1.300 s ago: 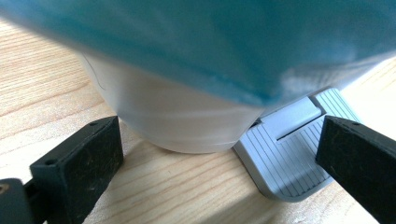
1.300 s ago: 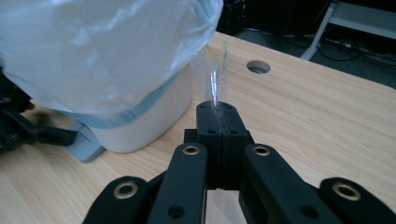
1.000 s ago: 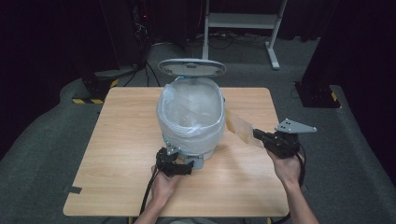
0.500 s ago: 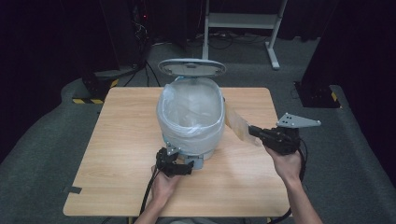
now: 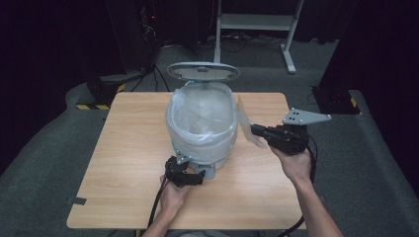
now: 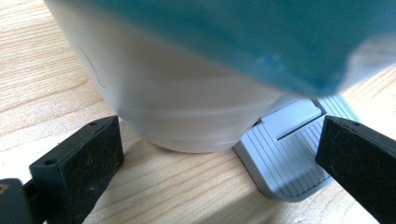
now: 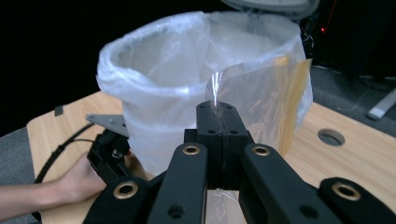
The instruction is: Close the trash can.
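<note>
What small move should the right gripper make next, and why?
Probably carry the clear plastic wrapper, pinched in the shut right gripper, over the lined bin: its lid stands open, and the wrapper is still beside the rim.

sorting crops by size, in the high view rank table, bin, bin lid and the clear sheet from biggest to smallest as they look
1. table
2. bin, lined with a bag
3. bin lid, raised behind the bin
4. clear sheet, pinched in the right gripper; it looks smallest, though seen nearly edge-on.

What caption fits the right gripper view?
Right gripper pinching a clear plastic sheet beside the bag-lined bin.
</note>
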`<state>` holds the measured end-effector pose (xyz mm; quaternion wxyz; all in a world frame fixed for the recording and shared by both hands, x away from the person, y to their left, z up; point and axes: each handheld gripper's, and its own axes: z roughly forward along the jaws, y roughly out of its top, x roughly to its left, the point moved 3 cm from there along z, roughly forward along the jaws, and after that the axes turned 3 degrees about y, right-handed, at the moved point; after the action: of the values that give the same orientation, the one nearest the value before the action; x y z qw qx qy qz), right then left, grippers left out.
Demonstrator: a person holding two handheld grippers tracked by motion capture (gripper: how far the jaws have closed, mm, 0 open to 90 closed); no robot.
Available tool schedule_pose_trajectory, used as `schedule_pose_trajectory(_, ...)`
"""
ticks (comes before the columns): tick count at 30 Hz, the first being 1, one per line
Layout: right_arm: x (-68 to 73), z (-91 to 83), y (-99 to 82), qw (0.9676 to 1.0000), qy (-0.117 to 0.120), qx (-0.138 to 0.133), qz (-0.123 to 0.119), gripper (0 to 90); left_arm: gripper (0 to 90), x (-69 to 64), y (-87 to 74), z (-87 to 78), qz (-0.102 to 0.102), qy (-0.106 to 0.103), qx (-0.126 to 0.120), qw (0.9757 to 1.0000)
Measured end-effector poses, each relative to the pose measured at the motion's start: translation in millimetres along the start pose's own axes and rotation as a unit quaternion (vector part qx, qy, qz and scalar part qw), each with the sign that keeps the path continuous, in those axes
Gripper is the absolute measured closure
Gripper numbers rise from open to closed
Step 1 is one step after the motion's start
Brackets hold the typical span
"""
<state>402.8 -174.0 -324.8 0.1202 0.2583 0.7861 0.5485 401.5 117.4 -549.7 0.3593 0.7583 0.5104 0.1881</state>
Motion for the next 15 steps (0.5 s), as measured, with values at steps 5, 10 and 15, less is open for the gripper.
schedule_pose_trajectory(5, 3.5, 3.7, 8.2, 1.0000, 0.006, -0.002, -0.007, 89.8, 0.8, 0.0, 0.0, 0.0, 0.000, 0.000, 0.000, 1.0000)
schedule_pose_trajectory(10, 7.2, 9.5, 17.6, 0.9998, 0.011, -0.001, -0.016, 89.8, 0.8, 0.0, 0.0, 0.0, 0.000, 0.000, 0.000, 1.0000)
schedule_pose_trajectory(15, 9.3, 15.7, 28.1, 0.9995, 0.019, -0.002, -0.023, 89.8, 0.8, 0.0, 0.0, 0.0, 0.000, 0.000, 0.000, 1.0000)
